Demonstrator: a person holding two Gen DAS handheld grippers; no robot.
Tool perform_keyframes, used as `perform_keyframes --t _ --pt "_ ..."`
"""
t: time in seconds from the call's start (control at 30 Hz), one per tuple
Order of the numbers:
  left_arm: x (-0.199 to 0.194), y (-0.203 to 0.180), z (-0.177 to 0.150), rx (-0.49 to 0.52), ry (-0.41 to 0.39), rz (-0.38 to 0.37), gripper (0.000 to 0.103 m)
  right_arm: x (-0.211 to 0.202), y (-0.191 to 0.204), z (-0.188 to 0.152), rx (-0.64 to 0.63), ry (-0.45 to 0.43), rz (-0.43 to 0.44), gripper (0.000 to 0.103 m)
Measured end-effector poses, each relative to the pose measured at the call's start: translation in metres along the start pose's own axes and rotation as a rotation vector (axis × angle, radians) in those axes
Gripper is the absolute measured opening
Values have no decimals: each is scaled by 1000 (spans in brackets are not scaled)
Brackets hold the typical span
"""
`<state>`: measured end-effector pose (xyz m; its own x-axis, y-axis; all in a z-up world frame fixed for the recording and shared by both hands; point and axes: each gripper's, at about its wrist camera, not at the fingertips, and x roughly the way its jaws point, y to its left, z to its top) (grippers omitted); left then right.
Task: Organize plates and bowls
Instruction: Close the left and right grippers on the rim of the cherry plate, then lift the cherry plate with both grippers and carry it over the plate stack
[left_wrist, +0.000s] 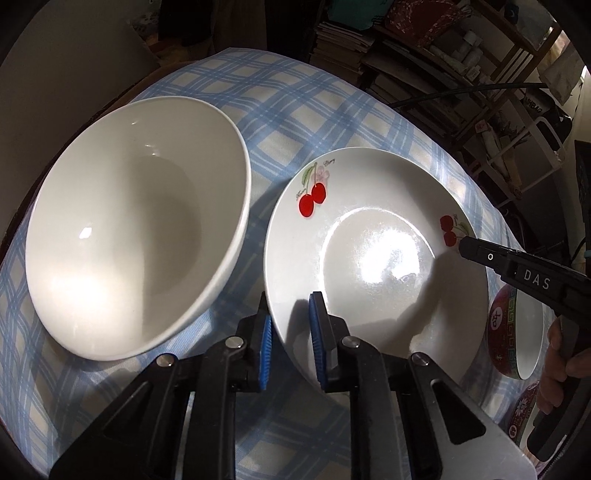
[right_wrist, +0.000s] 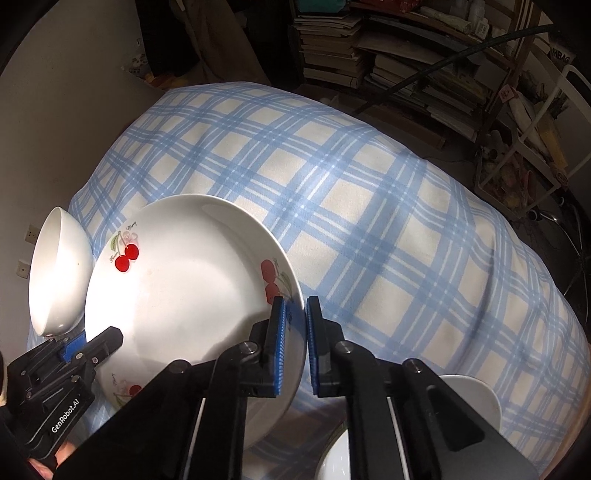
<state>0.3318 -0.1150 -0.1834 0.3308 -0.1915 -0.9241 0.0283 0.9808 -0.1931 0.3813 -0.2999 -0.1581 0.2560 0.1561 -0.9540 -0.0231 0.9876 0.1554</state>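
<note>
Plate: cherry plate, white with red cherry prints, lifted and tilted over the blue plaid tablecloth; both tools are on its rim.
Left gripper: left gripper straddles the plate's near rim, blue pads one on each side; a gap shows at the pads, so can't tell if it's clamped.
Right gripper: right gripper straddles the rim by the right-hand cherry print, one pad over the face and one behind the rim; jaws are narrow, contact not resolvable.
Cross-check: the right gripper's tip reaches the plate's right rim in the left wrist view; the left gripper sits at the plate's lower left in the right wrist view.
White bowl: large white bowl just left of the plate, near the table's left edge, on the cloth.
Red bowl: red patterned bowl on its side at the plate's right, white inside facing right.
Near right: white dish partly hidden under the right gripper.
Far: cluttered bookshelves beyond the table's far edge.
</note>
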Motion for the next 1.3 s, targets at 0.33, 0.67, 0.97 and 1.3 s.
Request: perform_keyframes --t 0.33,0.67,0.97,1.3 --pt "-2 6 4 16 36 -67 18 -13 3 -9 7 12 -25 11" --pt "-20 1 -7 49 68 -135 19 -48 -6 -28 76 -56 -21 11" --pt "-53 -1 -24 110 49 -134 18 -72 0 -59 99 -85 6 9" --pt "-99 -8 -51 163 16 -146 18 -99 -1 -114 163 -86 49 9"
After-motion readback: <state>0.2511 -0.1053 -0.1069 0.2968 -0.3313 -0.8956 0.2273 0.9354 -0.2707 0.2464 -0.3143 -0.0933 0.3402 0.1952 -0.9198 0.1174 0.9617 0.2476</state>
